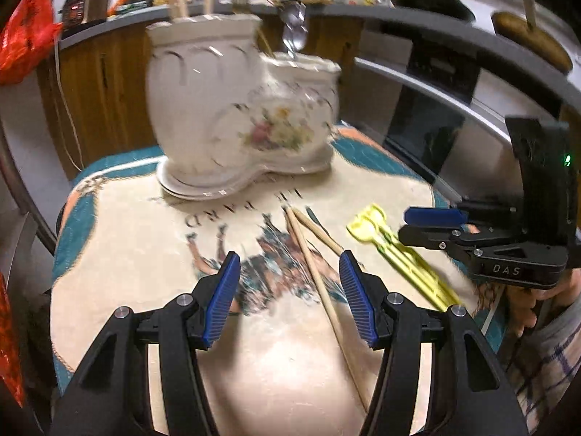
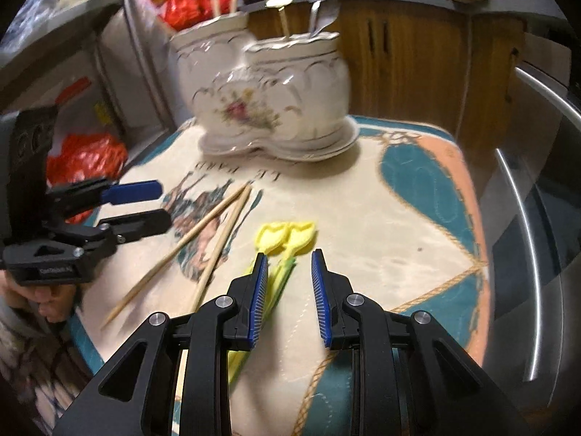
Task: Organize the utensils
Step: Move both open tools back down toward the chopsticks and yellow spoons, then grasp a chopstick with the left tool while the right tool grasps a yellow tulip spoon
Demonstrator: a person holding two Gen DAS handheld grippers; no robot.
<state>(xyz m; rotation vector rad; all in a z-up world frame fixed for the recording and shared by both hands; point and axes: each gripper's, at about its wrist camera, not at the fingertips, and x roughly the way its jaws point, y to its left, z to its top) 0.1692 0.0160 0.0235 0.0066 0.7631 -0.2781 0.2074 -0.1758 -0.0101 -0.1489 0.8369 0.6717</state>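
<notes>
A white floral ceramic holder (image 1: 232, 109) with two cups stands at the far side of the cloth; chopsticks stick out of its tall cup and a metal spoon (image 1: 296, 31) out of the low one. It also shows in the right wrist view (image 2: 268, 98). Two wooden chopsticks (image 1: 312, 265) (image 2: 203, 236) and two yellow plastic spoons (image 1: 395, 250) (image 2: 287, 239) lie on the cloth. My left gripper (image 1: 290, 265) is open and empty above the chopsticks. My right gripper (image 2: 288, 258) is open and empty just above the yellow spoons' handles.
The printed cloth (image 1: 127, 254) covers a small round table. Wooden cabinets (image 2: 417, 54) and a counter with jars lie behind. An oven front (image 1: 425, 127) is at the right of the left view, red bags (image 2: 83, 160) at the left of the right view.
</notes>
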